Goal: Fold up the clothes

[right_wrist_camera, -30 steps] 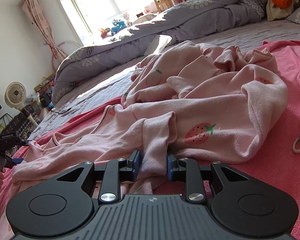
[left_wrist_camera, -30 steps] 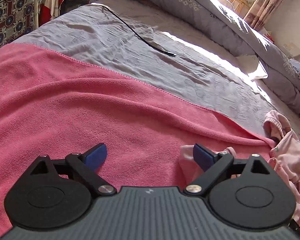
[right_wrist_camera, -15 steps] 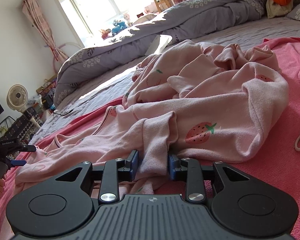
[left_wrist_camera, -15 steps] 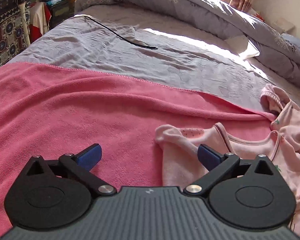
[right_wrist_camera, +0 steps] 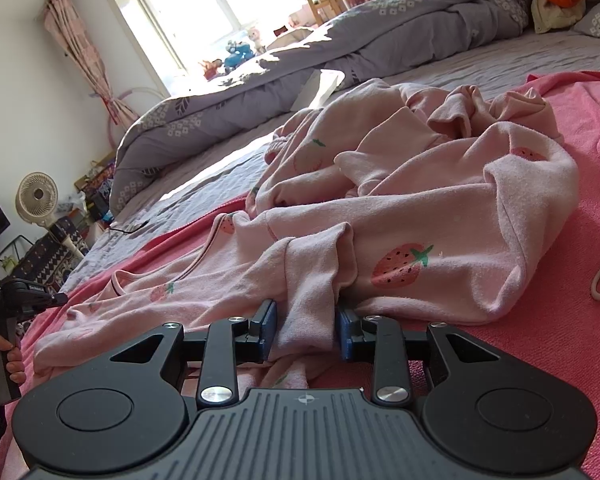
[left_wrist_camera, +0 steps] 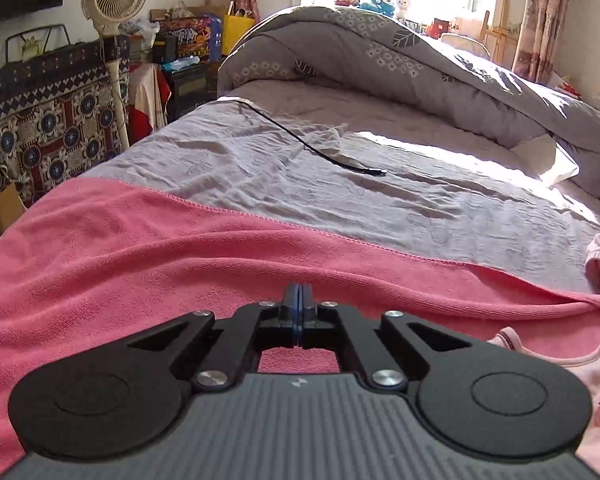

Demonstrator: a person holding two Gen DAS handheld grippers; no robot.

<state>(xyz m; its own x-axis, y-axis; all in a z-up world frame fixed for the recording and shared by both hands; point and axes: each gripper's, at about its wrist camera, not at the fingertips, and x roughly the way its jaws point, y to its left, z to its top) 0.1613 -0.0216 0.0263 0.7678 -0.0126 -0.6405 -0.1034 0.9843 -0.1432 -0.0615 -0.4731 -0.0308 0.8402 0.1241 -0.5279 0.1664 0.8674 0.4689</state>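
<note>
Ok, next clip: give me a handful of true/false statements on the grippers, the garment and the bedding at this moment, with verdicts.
1. The left gripper is shut with nothing between its pads. True.
2. The right gripper is empty. False: a fold of the pink strawberry garment sits between its fingers.
3. The garment lies on a pink towel. True.
4. The garment is neatly folded. False: it lies crumpled.
5. A black cable lies on the grey sheet. True.

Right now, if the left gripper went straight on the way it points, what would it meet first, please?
Probably the pink towel. The left gripper is shut with nothing visibly in it; the towel rises just past its tips, though depth is unclear.
</note>
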